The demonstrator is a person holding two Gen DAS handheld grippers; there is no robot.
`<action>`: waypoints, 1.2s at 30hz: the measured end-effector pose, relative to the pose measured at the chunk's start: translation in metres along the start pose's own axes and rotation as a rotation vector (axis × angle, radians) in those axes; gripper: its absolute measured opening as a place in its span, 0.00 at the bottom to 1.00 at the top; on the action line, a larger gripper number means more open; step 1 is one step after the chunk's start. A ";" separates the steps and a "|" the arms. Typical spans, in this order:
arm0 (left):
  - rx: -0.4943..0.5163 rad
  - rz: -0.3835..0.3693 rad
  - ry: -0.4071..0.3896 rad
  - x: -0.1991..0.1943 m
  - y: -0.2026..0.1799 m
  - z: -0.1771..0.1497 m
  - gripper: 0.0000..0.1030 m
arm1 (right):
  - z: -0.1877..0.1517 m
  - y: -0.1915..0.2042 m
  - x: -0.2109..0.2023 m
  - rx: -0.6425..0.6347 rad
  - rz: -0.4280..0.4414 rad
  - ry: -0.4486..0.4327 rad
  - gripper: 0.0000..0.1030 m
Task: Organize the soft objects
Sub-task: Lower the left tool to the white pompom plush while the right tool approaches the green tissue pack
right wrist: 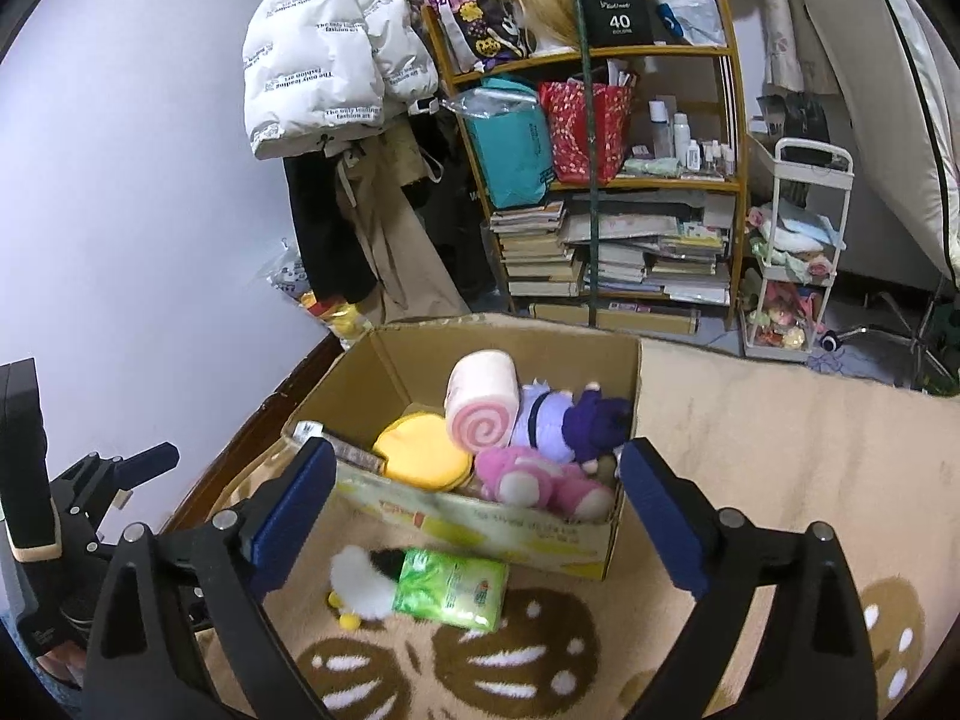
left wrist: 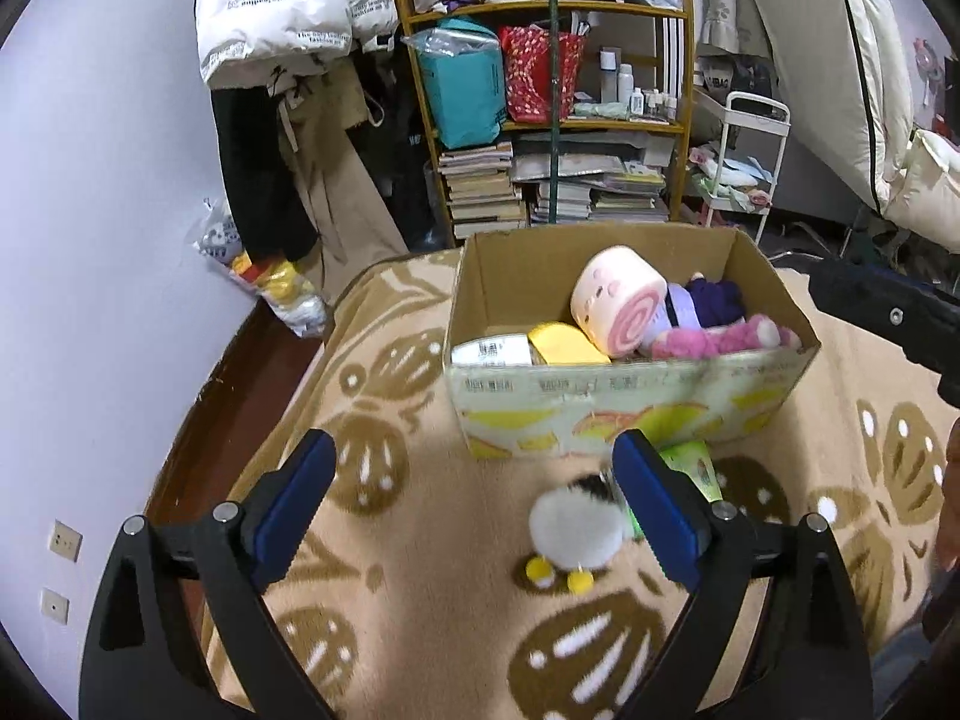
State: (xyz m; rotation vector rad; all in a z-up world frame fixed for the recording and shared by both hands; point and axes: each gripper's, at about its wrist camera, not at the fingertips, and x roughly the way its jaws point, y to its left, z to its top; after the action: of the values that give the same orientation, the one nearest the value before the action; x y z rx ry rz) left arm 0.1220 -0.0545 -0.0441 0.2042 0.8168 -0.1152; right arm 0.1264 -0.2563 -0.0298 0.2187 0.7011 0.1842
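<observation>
Both the left gripper (left wrist: 474, 504) and right gripper (right wrist: 477, 516) are angled down, jaws wide and empty, above the blanket (left wrist: 432, 612), with plush toys in the cardboard box (right wrist: 480, 525), white plush chick (left wrist: 573, 531) and green tissue pack (right wrist: 450, 588) just outside; black shelf box (right wrist: 618, 15) reads "40".

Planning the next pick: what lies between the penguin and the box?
The green pack, touching the penguin, just short of the box; right wrist view shows it best.

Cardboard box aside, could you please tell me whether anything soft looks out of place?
Yes: a white fluffy toy and a green tissue pack lie on the blanket in front of the cardboard box, not inside it.
</observation>
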 end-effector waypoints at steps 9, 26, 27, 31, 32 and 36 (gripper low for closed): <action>-0.001 -0.003 0.044 -0.004 -0.004 -0.023 0.90 | -0.022 -0.003 0.004 0.049 -0.001 0.058 0.97; -0.014 -0.074 0.090 0.035 -0.001 -0.047 0.90 | -0.049 -0.002 0.046 0.057 -0.019 0.198 0.97; -0.015 -0.084 0.091 0.036 -0.001 -0.047 0.90 | -0.050 -0.002 0.048 0.055 -0.020 0.203 0.97; 0.003 -0.111 0.077 0.043 -0.005 -0.048 0.90 | -0.055 0.001 0.061 0.032 -0.037 0.227 0.97; 0.006 -0.118 0.075 0.046 -0.006 -0.048 0.90 | -0.056 0.000 0.064 0.031 -0.035 0.234 0.97; 0.023 -0.133 0.079 0.053 -0.010 -0.049 0.90 | -0.061 -0.001 0.074 0.046 -0.020 0.260 0.97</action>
State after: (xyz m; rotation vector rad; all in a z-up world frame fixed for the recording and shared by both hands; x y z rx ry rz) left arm 0.1216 -0.0540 -0.1173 0.1772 0.9076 -0.2428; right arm 0.1421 -0.2311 -0.1208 0.2336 0.9660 0.1790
